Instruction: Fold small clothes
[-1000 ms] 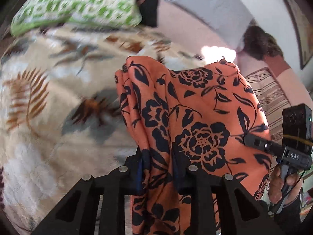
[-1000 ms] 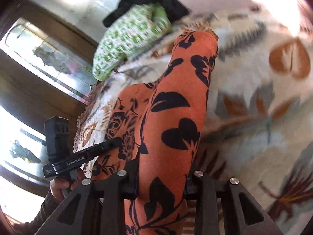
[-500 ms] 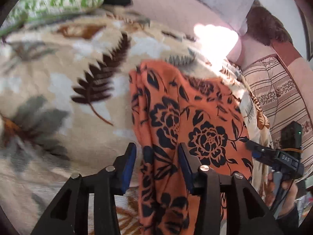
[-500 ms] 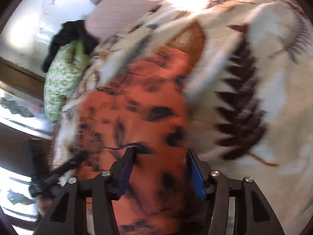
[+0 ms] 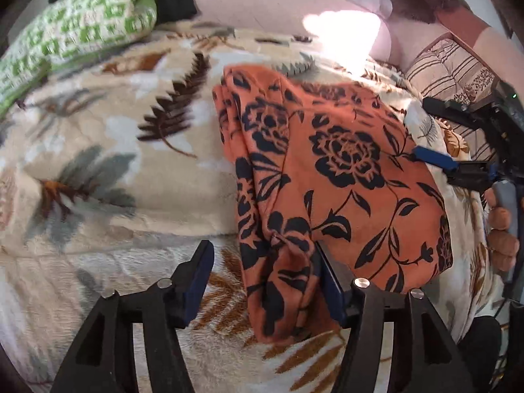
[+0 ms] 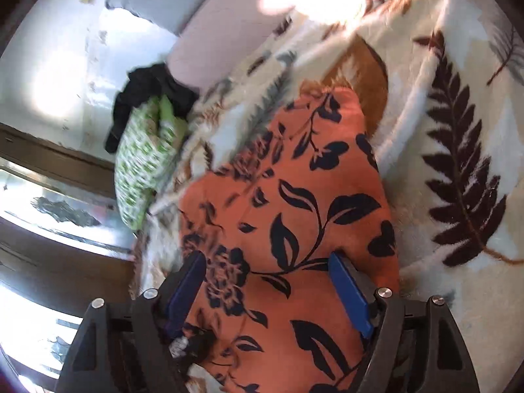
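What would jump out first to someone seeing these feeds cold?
The orange cloth with black flowers, folded and lying on the leaf-print blanket, fills the middle of both views. Both grippers, left and right, straddle its near edge with jaws opening, pads off the fabric. A green-and-white pillow sits at the bed's far end.

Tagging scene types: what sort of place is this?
Most likely a bedroom. The orange cloth lies on a plush leaf-print blanket spread like a bed cover, with a green pillow at its far edge and a window alongside.
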### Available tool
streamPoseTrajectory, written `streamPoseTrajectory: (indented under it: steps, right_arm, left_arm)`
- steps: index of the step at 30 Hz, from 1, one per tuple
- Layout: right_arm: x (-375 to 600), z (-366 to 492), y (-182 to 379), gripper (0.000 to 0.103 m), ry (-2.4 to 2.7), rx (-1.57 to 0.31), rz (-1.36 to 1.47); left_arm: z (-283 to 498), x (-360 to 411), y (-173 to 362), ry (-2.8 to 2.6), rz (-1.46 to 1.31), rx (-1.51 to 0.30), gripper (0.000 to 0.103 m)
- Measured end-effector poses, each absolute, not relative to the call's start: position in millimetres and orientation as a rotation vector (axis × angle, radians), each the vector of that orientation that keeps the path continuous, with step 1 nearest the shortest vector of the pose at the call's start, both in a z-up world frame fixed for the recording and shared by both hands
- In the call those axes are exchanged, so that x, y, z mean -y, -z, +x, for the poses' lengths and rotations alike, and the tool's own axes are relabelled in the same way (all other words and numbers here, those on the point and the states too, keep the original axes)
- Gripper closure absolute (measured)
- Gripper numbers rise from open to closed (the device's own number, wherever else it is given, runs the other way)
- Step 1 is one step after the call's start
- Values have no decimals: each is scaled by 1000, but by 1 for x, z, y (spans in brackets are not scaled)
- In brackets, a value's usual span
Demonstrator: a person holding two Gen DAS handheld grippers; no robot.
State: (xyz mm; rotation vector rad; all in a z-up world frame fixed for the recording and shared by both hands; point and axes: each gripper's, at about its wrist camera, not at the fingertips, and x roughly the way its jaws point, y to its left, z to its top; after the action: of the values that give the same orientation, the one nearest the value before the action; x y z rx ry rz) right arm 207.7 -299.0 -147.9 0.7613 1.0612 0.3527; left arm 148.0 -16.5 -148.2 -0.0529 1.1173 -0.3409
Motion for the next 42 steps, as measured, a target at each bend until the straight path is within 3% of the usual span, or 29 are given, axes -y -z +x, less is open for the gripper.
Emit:
streamPoseTrajectory:
  steps: [2,4,5,7,9,11,17,19,25,39,42]
  right_arm:
    - [295,202,130,22,-369,-1011,713]
    - [292,215,133,8,-312,-1021,674]
    - [293,222,146,7,-246,-1070,649]
    - [297,222,157,7,-183,-1144,631]
    - [291,204,130,7,-200,-1078,610]
    - [285,178,98,7,-233,-1027,558]
    - [273,70,31,6,-98,-899,307]
    - [271,34,23,0,-65,-876,247]
    - [248,-22,28,0,4,-908,92]
    - [229,-34,17,0,44,-894,-35]
    - [230,-30,16,0,59,-898,-45]
  left_arm:
    - [141,18,137,315,-15,-1087,38]
    - [134,20,127,294,1,-1075,38]
    - [131,20,122,275,5,-1073,38]
    - [118,20,107,248,15,-1064,38]
    - [104,18,93,228,21,-1024,26]
    - [89,16,79,168,33,-981,21]
    - [54,12,51,151,28,-936,20]
    - [44,13,45,136,35,-925,20]
    - [19,9,32,108,20,-912,18]
    - [3,15,17,103,22,-887,18]
    - [5,16,15,95,19,-894,12]
